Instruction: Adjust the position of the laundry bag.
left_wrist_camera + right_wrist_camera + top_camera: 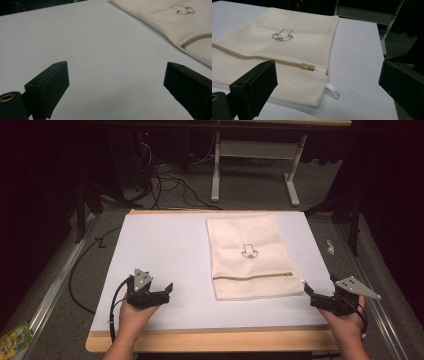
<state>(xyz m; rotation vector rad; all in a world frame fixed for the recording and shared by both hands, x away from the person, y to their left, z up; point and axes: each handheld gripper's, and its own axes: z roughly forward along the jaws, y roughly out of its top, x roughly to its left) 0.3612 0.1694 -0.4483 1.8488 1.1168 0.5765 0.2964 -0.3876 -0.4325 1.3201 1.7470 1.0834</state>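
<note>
A cream mesh laundry bag lies flat on the white table top, right of centre. A small dark emblem marks its middle, and a tan zipper runs across near its front end. The zipper pull sits at the bag's right edge, next to a white loop tab. My left gripper rests open at the front left, well clear of the bag. My right gripper is open just off the bag's front right corner. Neither holds anything.
The table has a wooden front edge. Beyond the far edge stand a white table frame and tangled cables on the grey floor. A green packet lies on the floor at the left.
</note>
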